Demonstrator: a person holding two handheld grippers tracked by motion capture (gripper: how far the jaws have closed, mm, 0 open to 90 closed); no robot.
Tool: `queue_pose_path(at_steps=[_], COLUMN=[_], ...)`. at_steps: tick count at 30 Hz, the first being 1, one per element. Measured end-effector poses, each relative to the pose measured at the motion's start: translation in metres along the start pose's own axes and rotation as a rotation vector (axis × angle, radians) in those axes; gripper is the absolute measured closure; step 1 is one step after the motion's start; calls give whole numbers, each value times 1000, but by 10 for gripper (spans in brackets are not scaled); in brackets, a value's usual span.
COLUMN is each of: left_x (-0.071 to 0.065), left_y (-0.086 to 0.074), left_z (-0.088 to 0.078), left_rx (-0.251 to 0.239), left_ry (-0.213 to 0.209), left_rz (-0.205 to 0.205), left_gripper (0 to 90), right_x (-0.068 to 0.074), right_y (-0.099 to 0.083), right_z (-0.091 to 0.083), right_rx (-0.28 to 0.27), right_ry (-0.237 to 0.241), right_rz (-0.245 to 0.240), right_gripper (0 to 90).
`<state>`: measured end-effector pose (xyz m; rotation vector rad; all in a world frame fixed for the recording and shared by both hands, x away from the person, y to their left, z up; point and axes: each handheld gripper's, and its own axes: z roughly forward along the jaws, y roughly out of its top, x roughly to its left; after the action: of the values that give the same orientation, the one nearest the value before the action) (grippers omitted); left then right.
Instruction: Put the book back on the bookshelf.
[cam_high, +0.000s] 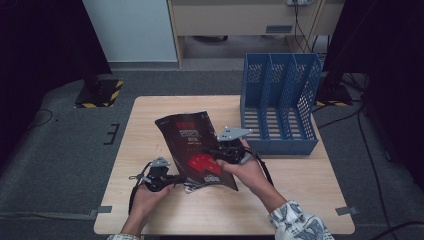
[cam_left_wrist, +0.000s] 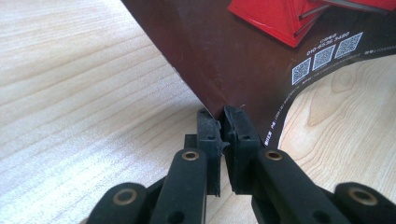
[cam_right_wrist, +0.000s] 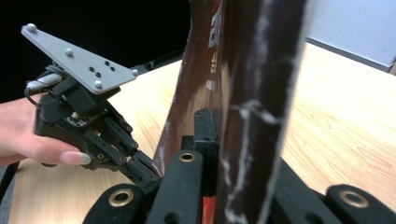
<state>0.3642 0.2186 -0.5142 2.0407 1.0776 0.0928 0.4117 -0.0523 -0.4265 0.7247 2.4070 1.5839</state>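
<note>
A dark maroon magazine (cam_high: 192, 145) with a red shape on its cover is held tilted above the wooden table (cam_high: 300, 185). My left gripper (cam_high: 175, 178) is shut on its lower left corner; in the left gripper view both pads pinch the corner of the magazine (cam_left_wrist: 243, 60) at my left gripper (cam_left_wrist: 222, 122). My right gripper (cam_high: 216, 151) is shut on the magazine's right edge, near the red shape. In the right gripper view the worn spine of the magazine (cam_right_wrist: 254, 93) stands between my jaws, with the left gripper (cam_right_wrist: 144, 170) clamped lower left.
A blue perforated file rack (cam_high: 280, 102) with three slots stands at the table's back right. Grey carpet surrounds the table, with cables on the right and a striped stand base (cam_high: 100, 92) at the back left.
</note>
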Motion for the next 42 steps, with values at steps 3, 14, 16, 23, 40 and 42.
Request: queue_pose_path(at_steps=[3, 14, 16, 23, 40, 42], left_x=[-1, -4, -5, -5, -5, -6], left_y=[2, 3, 4, 6, 9, 9], left_z=[-3, -7, -9, -15, -30, -29], left_rx=[-14, -19, -27, -36, -56, -55], left_ry=[25, 63, 78, 111, 197, 202], left_rz=[22, 51, 60, 73, 127, 133], left_gripper=[865, 871, 873, 876, 880, 880], right_x=[-2, -2, -3, -2, -2, 0], right_y=[-1, -2, -2, 0, -1, 0], right_z=[-2, -4, -6, -5, -6, -7], right_rx=[-8, -4, -3, -12, -37, -54], right_ry=[-5, -3, -12, -4, -9, -13], right_rz=[0, -13, -22, -25, -35, -52], right_gripper=[867, 859, 860, 855, 837, 802])
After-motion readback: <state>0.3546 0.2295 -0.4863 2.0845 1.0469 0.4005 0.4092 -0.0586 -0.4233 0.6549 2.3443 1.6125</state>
